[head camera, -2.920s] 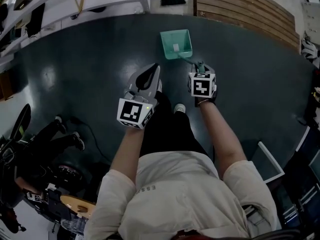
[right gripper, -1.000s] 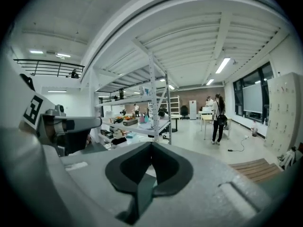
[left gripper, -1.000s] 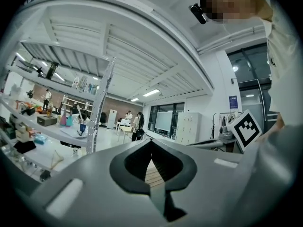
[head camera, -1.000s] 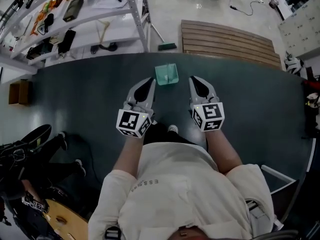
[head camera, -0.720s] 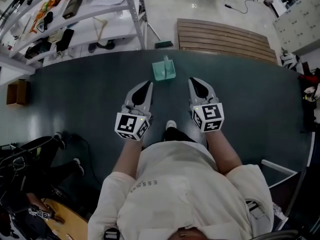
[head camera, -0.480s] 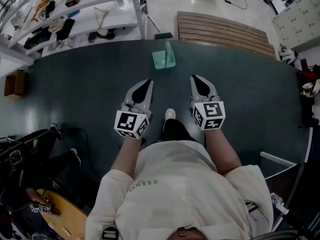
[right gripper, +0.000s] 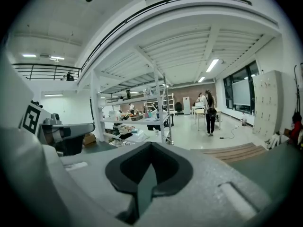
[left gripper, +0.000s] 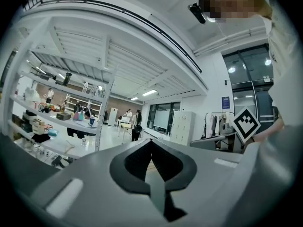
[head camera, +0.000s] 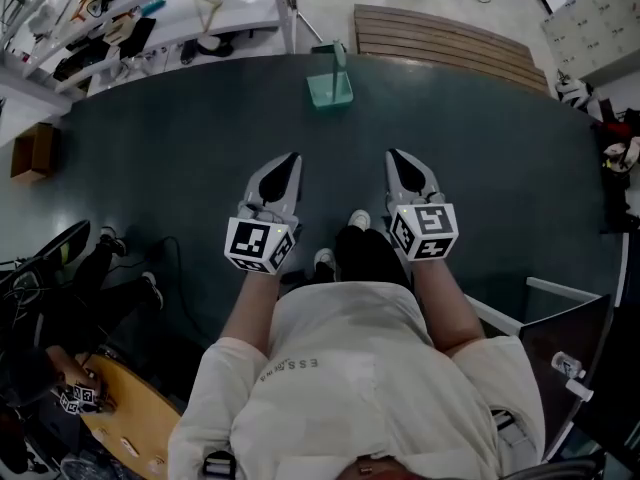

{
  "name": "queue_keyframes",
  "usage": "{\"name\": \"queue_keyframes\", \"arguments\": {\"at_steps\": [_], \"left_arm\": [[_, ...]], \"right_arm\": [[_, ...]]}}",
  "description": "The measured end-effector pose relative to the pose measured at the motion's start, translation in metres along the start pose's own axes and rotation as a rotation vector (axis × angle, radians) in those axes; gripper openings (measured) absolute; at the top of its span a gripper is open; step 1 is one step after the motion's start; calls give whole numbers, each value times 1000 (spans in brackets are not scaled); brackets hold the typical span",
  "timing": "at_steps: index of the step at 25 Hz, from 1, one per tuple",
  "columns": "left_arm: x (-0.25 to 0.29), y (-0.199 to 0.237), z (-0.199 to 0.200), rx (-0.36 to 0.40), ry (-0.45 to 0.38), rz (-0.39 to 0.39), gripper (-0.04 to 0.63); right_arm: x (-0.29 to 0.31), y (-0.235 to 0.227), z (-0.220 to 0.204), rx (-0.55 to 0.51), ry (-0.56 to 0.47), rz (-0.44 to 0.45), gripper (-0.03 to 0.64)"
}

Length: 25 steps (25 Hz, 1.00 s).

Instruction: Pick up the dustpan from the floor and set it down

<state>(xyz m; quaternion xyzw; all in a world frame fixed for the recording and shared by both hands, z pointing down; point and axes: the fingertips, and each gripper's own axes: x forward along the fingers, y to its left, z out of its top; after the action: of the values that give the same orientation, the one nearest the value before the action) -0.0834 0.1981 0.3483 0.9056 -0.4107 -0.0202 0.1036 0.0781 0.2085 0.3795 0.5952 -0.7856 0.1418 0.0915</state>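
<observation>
The teal dustpan [head camera: 329,87] stands on the dark floor mat [head camera: 180,148] near its far edge, with its handle pointing up. In the head view both grippers are held level in front of the person, well short of the dustpan. My left gripper [head camera: 288,158] is shut and holds nothing, and so does my right gripper [head camera: 395,155]. In the left gripper view the jaws of the left gripper [left gripper: 151,142] meet at their tips. The right gripper view shows the right gripper [right gripper: 150,144] closed the same way. Neither gripper view shows the dustpan.
A slatted wooden platform [head camera: 450,36] lies beyond the mat at the back right. A white shelf rack [head camera: 160,13] with clutter stands at the back left. A seated person's legs [head camera: 110,268] are at the left, a white frame [head camera: 545,293] at the right.
The right gripper was at the dustpan's handle at first. Since then both grippers have drawn back from the dustpan, which now stands farther away, handle up.
</observation>
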Motion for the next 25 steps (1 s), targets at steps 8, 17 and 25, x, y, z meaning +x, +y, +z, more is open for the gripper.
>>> {"name": "queue_keyframes", "arguments": {"at_steps": [8, 17, 25], "left_arm": [[-24, -22, -1, -21, -1, 31, 15], [-31, -56, 1, -37, -20, 70, 15], [-37, -81, 10, -18, -30, 58, 15]], "right_arm": [[-42, -5, -21, 22, 39, -12, -8], [-68, -14, -20, 9, 49, 45, -8], [-83, -17, -14, 0, 27, 64, -9]]}}
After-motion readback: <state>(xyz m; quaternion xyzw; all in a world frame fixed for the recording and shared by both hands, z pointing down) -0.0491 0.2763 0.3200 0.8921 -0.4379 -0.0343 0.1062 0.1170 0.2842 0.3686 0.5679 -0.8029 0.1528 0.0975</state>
